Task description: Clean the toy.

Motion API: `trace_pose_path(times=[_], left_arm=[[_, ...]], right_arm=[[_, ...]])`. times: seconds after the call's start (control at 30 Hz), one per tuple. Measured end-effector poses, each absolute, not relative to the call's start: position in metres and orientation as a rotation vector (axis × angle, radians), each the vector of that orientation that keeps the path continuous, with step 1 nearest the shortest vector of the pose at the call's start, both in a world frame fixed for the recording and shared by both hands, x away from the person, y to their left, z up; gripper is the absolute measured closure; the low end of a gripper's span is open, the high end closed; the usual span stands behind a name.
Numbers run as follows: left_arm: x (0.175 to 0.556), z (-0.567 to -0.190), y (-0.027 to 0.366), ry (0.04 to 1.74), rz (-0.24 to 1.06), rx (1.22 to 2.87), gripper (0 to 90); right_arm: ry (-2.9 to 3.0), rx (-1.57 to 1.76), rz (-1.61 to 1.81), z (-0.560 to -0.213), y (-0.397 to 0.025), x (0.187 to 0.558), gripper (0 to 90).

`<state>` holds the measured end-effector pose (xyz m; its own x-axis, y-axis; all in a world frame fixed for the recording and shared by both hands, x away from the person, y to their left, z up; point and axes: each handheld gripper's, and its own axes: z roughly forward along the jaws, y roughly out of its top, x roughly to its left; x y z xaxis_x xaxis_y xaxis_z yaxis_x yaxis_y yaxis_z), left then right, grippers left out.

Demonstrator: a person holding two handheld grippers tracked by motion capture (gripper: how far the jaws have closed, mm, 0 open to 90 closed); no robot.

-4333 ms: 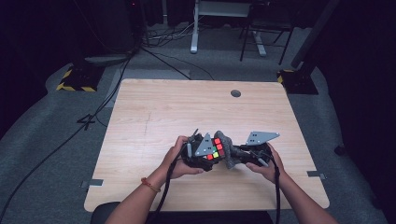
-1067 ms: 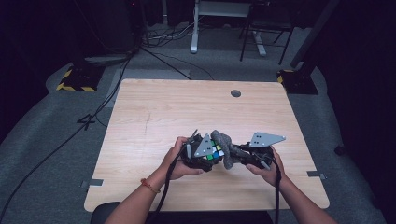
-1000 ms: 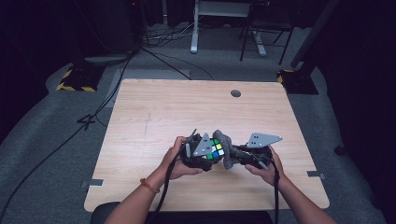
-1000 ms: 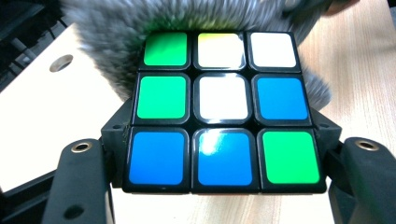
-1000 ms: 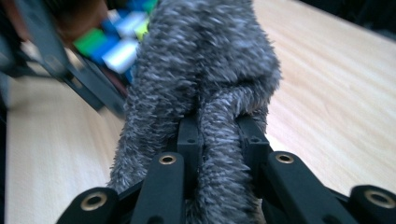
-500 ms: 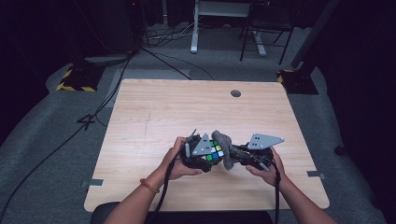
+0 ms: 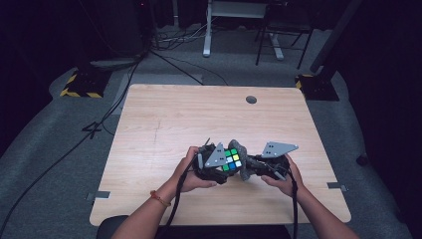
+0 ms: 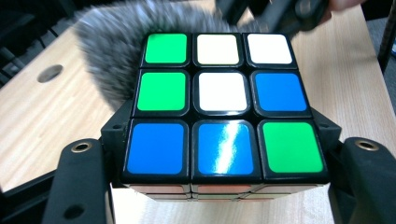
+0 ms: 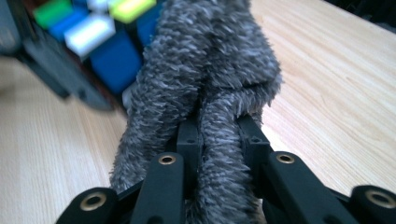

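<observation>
left tool [image 7: 215, 162] is clamped on the scrambled green, white and blue plastic puzzle cube [image 8: 224, 105], holding it steady just above the light wooden surface [image 7: 164, 124] so the right tool [image 9: 217, 135], pinching the grey fuzzy cloth [image 9: 205, 79], can wipe its side.

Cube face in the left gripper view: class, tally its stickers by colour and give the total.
On the cube held in the left gripper:
Green: 3
Blue: 3
White: 2
Cream or pale yellow: 1
Total: 9
</observation>
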<state>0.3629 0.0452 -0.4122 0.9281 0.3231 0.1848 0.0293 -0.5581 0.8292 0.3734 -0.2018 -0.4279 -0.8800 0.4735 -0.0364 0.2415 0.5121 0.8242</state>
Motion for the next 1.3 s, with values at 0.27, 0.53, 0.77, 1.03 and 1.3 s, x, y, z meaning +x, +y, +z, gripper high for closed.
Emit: trace_pose_path(times=[0.27,0.53,0.77,1.03,1.3], left_arm=[[0.365,-0.412,0.052,0.262,0.417,2.164,33.1],[0.357,-0.418,0.037,0.205,0.389,2.19,33.1],[0.357,-0.409,0.043,0.234,0.382,2.101,33.1],[0.368,-0.405,0.063,0.317,0.418,2.099,33.0],[0.377,-0.416,0.064,0.355,0.433,2.164,33.0]], right_arm=[[2.456,0.553,1.432,-0.415,-0.202,0.362,74.8],[2.391,0.567,1.432,-0.408,-0.206,0.362,73.8],[2.446,0.604,1.342,-0.421,-0.206,0.374,74.2],[2.556,0.513,1.304,-0.424,-0.196,0.37,74.3],[2.531,0.516,1.313,-0.421,-0.201,0.369,73.2]])
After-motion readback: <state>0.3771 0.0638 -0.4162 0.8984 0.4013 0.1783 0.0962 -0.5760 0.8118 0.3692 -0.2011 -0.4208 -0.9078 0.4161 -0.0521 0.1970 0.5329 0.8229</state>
